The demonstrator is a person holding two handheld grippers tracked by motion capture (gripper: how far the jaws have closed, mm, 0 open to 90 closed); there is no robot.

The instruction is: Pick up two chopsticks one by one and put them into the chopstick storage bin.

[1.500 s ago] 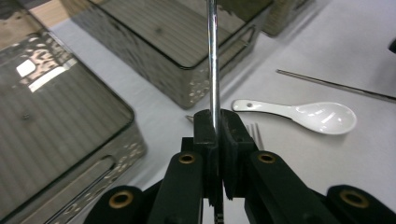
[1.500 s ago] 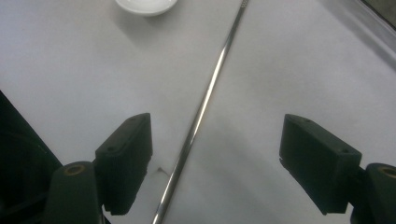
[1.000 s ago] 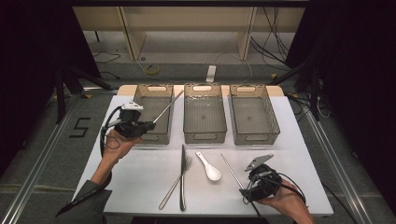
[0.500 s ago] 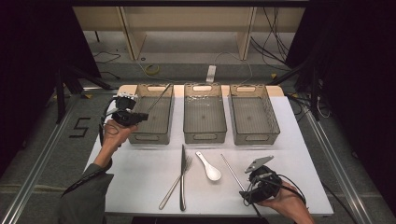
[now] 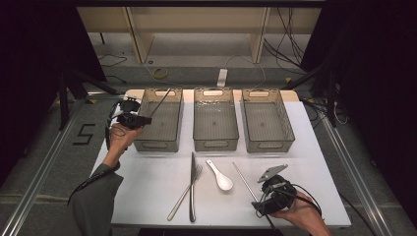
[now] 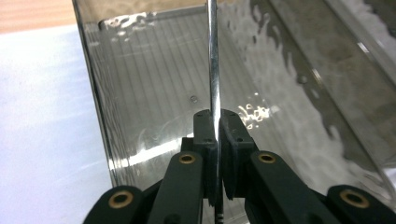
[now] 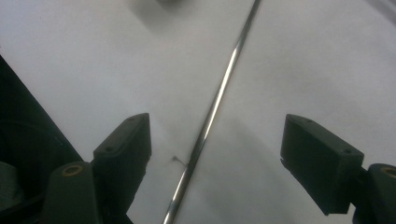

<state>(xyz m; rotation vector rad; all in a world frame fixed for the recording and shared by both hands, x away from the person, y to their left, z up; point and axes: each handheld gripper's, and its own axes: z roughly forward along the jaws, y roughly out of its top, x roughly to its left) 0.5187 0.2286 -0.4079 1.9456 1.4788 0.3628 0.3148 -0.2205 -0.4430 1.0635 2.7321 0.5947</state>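
While the right gripper (image 5: 259,204) rests with its jaws spread wide over a second metal chopstick (image 7: 212,112) lying near the table's front edge, the fork (image 5: 186,194), knife (image 5: 192,184) and white spoon (image 5: 220,175) lie unsorted in front of the three bins. Farther back, the left gripper (image 6: 218,135) is clamped on a metal chopstick (image 6: 214,60) over the left bin (image 5: 160,142), not yet dropped. The chopstick's long axis slants up and away toward the bin's far right corner.
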